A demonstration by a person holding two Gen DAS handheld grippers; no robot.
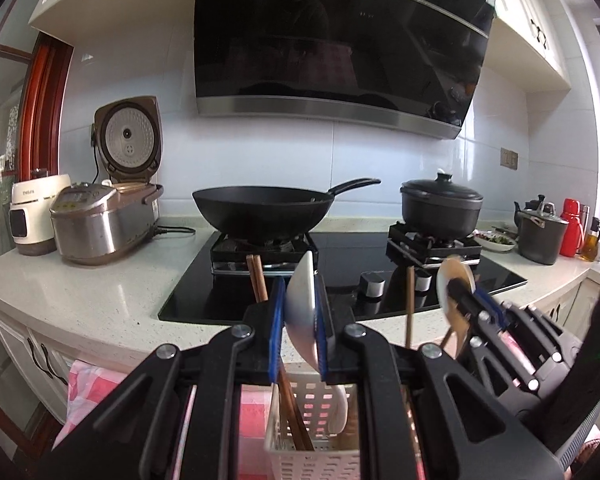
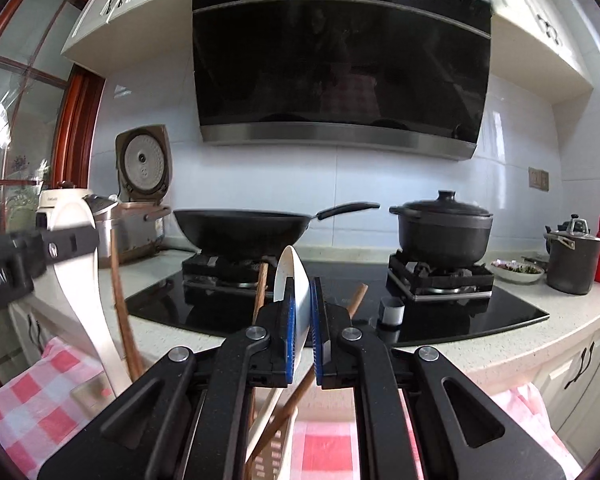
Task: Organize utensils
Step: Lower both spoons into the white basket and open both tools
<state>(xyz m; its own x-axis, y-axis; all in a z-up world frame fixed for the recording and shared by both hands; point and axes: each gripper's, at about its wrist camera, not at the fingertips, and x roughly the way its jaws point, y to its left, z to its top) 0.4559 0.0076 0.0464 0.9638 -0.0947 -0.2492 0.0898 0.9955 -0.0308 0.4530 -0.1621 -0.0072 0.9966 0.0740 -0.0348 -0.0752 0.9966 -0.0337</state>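
Note:
My left gripper (image 1: 300, 286) is shut on a white spoon (image 1: 302, 312), held on edge between the blue pads. The spoon's handle runs down into a white perforated utensil basket (image 1: 312, 452), which also holds brown chopsticks (image 1: 258, 280). My right gripper (image 2: 303, 282) is shut on a white rice paddle (image 2: 290, 276), with chopsticks (image 2: 358, 300) crossing beneath it. In the left wrist view the right gripper (image 1: 458, 286) is to the right with its paddle (image 1: 452, 276). In the right wrist view the left gripper (image 2: 86, 240) is at the left with its spoon (image 2: 80, 280). Both hang in front of the counter edge.
Ahead is a black glass hob (image 1: 340, 280) with a wok (image 1: 260, 208) and a lidded pot (image 1: 440, 204). Rice cookers (image 1: 100, 220) stand at the left; a grey pot (image 1: 540, 236), red flask (image 1: 571, 224) and a dish sit at the right. Pink checked cloth (image 2: 40, 392) lies below.

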